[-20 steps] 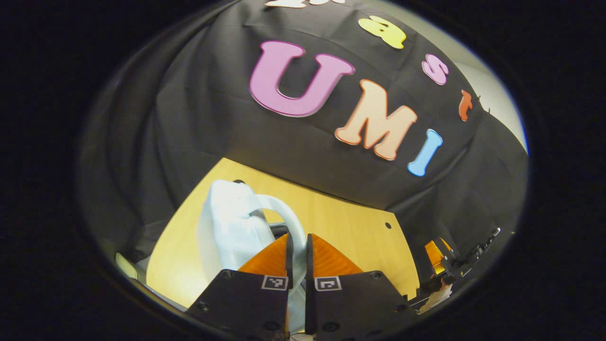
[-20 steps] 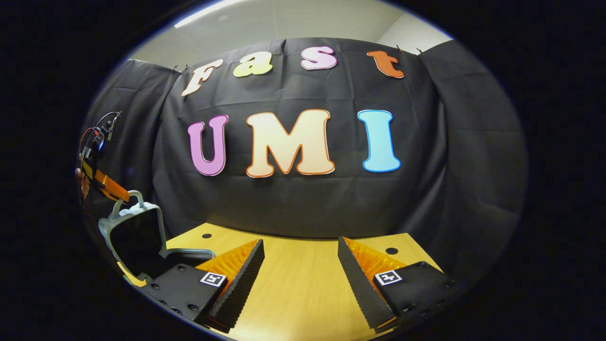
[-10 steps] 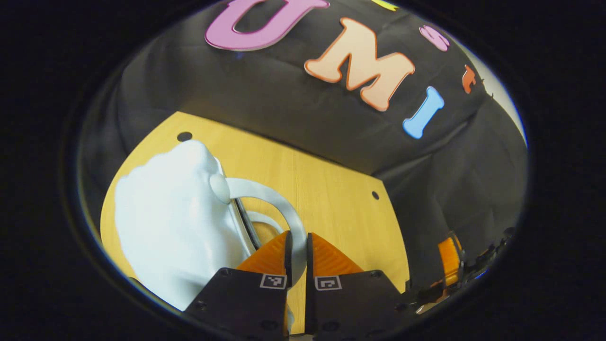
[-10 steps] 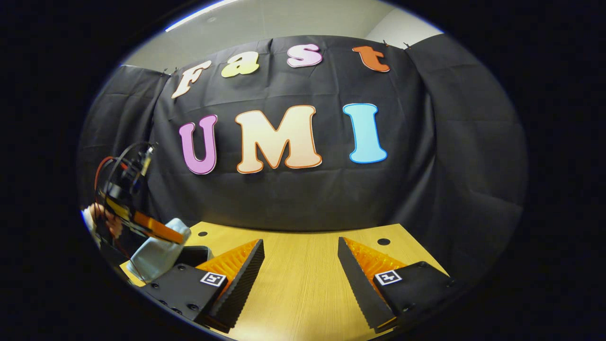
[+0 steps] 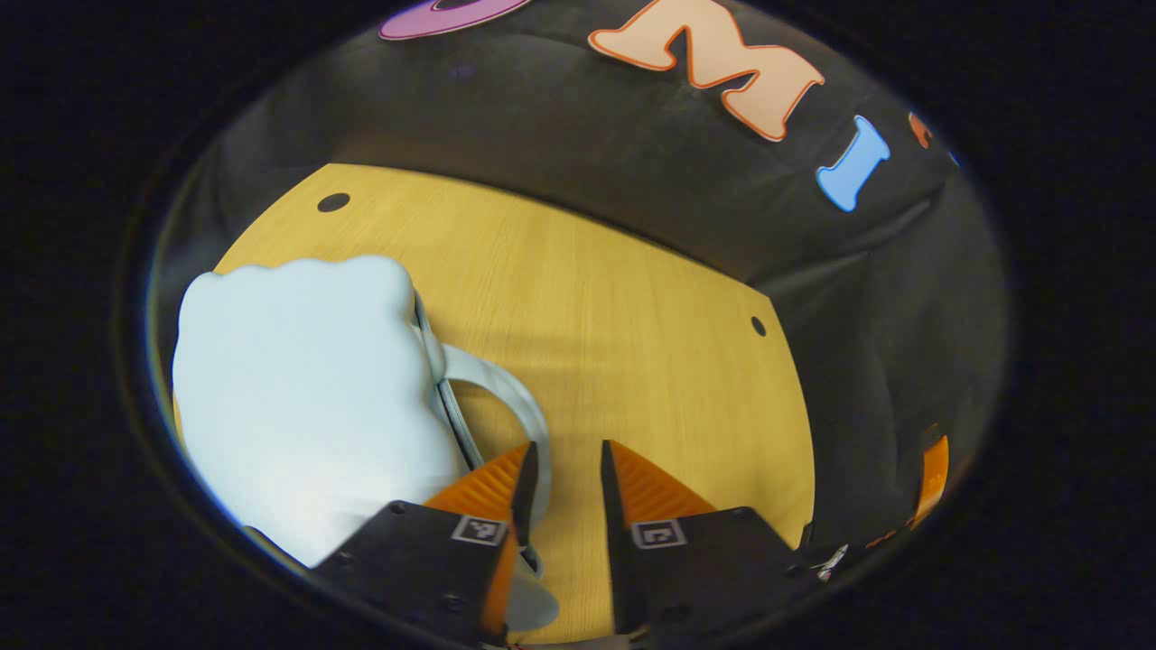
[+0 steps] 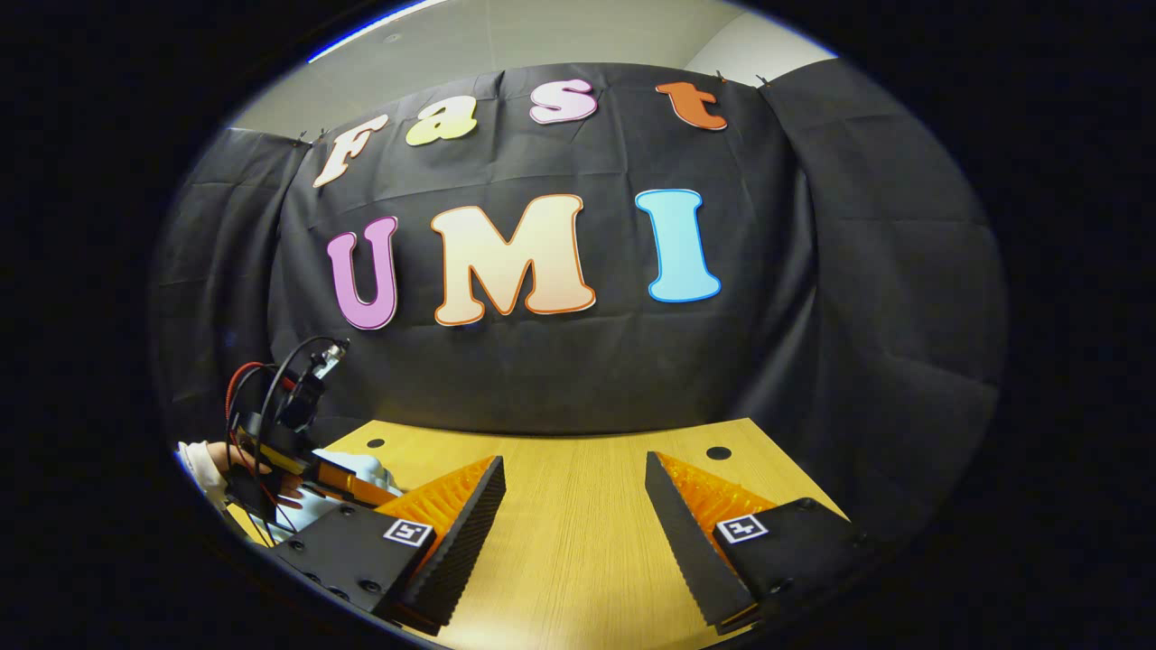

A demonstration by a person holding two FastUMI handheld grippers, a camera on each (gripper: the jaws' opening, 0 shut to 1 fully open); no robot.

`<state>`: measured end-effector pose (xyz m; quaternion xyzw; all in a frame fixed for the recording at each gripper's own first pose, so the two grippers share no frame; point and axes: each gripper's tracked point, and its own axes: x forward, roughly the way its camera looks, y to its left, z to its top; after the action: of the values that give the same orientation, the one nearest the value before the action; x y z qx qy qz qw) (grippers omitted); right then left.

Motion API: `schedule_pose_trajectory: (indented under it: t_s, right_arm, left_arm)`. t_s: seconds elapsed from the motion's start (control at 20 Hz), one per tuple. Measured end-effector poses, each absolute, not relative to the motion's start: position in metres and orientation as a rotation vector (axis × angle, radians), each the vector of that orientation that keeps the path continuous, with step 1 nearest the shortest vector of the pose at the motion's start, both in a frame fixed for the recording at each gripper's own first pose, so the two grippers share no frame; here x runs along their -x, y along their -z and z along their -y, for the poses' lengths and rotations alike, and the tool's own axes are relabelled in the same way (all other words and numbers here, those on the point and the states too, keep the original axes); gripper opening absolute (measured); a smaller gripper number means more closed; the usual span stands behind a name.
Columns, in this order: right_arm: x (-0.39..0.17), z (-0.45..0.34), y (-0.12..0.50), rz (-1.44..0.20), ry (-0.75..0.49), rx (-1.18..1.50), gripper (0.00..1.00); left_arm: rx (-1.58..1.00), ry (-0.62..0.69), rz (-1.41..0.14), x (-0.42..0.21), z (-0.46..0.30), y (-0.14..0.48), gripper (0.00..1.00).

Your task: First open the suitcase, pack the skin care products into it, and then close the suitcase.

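Presently, we find the suitcase (image 5: 298, 406) lying shut on the worktop (image 5: 614, 343), ahead-left of the left tongs (image 5: 564, 474) | its handle (image 5: 515, 406) beside the left finger, jaws parted, gripping nothing | right tongs (image 6: 573, 515) spread wide, empty, well apart to the right | left hand nearer; we judge the closing done.
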<state>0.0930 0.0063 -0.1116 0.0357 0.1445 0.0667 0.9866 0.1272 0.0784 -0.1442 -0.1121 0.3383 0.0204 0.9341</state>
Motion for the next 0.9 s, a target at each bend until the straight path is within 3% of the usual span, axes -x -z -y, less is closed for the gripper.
schedule_pose_trajectory:
  t_s: [0.15, 0.2, 0.5, 0.85, 0.9]
  right_arm:
    - [-0.096, -0.013, 0.112, -0.29, -0.152, -0.106, 0.98]
    - [-0.097, -0.016, 0.11, -0.286, -0.159, -0.114, 0.97]
    - [-0.09, -0.033, 0.09, -0.257, -0.213, -0.148, 0.96]
    - [-0.073, -0.05, 0.064, -0.233, -0.27, -0.153, 0.93]
    - [-0.069, -0.052, 0.059, -0.226, -0.276, -0.154, 0.96]
  left_arm:
    - [0.11, -0.056, -0.63, -0.118, -0.073, 0.122, 1.0]
    - [0.079, -0.056, -0.6, -0.111, -0.07, 0.111, 0.96]
    - [-0.086, -0.085, -0.296, -0.073, -0.049, 0.031, 0.96]
    - [-0.112, -0.12, -0.113, -0.027, -0.033, -0.02, 0.96]
    - [-0.097, -0.123, -0.101, -0.021, -0.03, -0.022, 0.96]
